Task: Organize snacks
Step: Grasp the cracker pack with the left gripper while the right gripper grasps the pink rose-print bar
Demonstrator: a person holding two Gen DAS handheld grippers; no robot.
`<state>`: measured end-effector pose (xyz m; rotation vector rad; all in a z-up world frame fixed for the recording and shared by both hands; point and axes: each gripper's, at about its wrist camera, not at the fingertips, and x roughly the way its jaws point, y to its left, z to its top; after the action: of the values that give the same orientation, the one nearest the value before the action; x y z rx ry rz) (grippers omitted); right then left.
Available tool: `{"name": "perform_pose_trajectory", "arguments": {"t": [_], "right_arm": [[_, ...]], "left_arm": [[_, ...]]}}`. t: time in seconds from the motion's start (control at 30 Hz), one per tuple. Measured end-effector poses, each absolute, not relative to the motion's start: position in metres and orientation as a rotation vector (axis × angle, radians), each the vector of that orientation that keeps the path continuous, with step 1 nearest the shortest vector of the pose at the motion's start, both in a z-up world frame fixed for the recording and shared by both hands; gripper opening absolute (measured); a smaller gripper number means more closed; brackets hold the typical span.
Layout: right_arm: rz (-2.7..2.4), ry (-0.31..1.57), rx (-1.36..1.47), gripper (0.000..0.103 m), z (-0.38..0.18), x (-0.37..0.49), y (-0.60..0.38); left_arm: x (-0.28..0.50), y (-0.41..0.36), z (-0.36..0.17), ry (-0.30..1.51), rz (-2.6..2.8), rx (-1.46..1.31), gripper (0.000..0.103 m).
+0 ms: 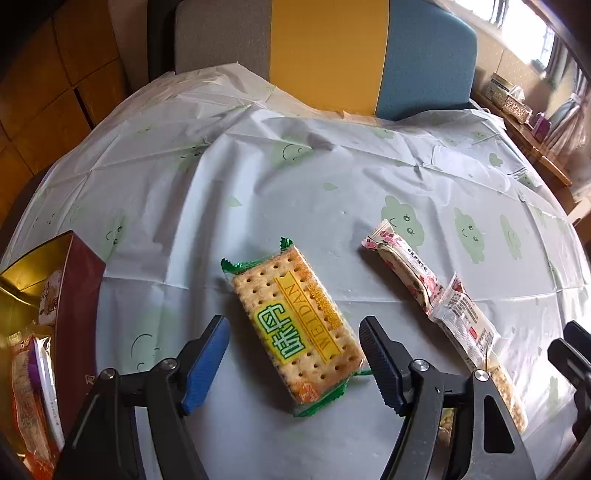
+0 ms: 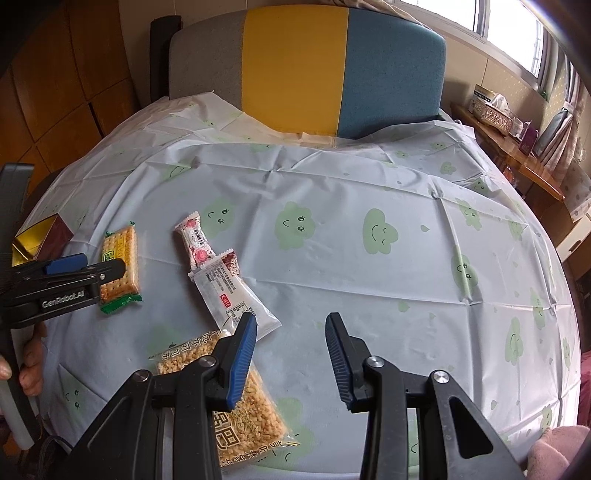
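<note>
Snacks: some sit in the box (image 1: 79, 295) at nine o'clock; four remain loose. My left tool (image 1: 295, 354) gapes empty around the cracker pack (image 1: 295, 325); my right tool (image 2: 291, 354) is open, empty.

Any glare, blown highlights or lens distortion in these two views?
Left wrist: window at top right is blown out; fisheye curves the table edge; cracker packet stays sharp. Right wrist: window likewise overexposed, corners vignetted, rice-crisp packet readable.
</note>
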<state>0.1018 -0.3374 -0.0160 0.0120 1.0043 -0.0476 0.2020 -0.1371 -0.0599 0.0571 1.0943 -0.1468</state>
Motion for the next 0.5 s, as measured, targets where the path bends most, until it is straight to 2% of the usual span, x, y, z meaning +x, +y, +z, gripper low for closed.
{"name": "perform_pose_trajectory", "arguments": {"t": [0.13, 0.2, 0.23, 0.3, 0.5], "right_arm": [[-0.049, 1.004, 0.024, 0.039, -0.016, 0.102, -0.339], [-0.047, 1.007, 0.026, 0.039, -0.016, 0.103, -0.339], [-0.045, 1.009, 0.025, 0.039, -0.017, 0.103, -0.339], [-0.044, 1.015, 0.023, 0.039, -0.018, 0.104, -0.339], [-0.048, 1.026, 0.031, 0.039, -0.021, 0.106, -0.341]], "left_arm": [[0.213, -0.142, -0.070, 1.086, -0.133, 0.066, 0.072], [0.213, -0.140, -0.076, 1.097, -0.132, 0.076, 0.065], [0.208, -0.138, -0.075, 1.075, -0.141, 0.069, 0.058], [0.196, -0.134, -0.073, 1.064, -0.184, 0.070, 0.055], [0.139, -0.120, -0.072, 1.026, -0.259, 0.124, 0.051]]}}
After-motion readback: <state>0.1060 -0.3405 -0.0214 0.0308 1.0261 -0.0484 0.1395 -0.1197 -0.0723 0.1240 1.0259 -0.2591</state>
